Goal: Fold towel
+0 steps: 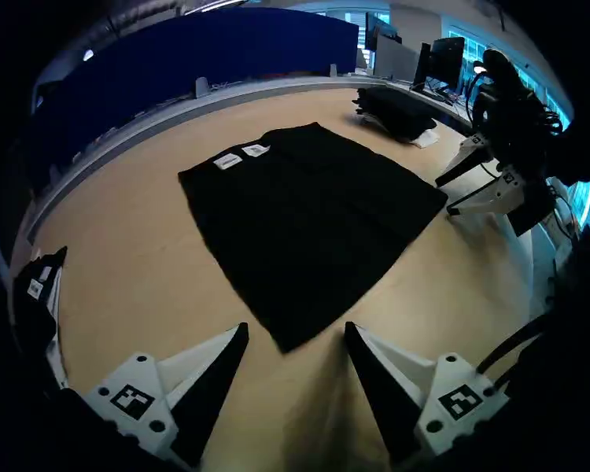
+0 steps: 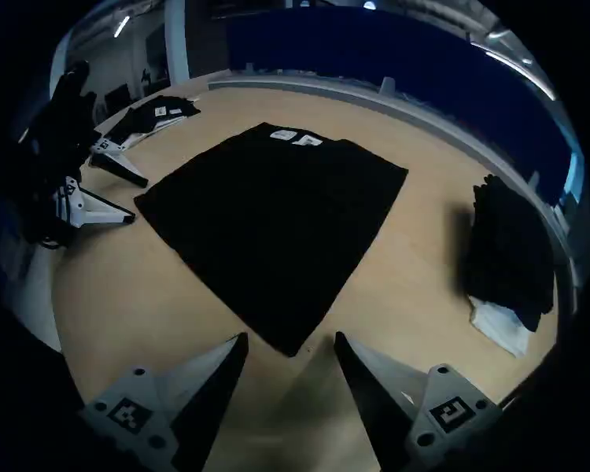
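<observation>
A black towel (image 1: 311,220) lies spread flat on the wooden table (image 1: 138,267), with two white labels (image 1: 240,156) at its far corner. My left gripper (image 1: 295,337) is open, its fingertips on either side of the towel's near corner and holding nothing. In the right gripper view the same towel (image 2: 271,220) lies flat, and my right gripper (image 2: 289,340) is open just short of another corner. Each gripper shows in the other's view: the right gripper (image 1: 444,197) beside the towel's right edge, the left gripper (image 2: 140,201) at the towel's left edge, both with fingers apart.
A stack of folded dark towels (image 1: 393,110) (image 2: 507,252) rests on something white near the table's edge. Another dark pile with labels (image 2: 153,114) lies at a far corner. A blue partition (image 1: 177,63) runs behind the table. Monitors (image 1: 444,59) stand beyond it.
</observation>
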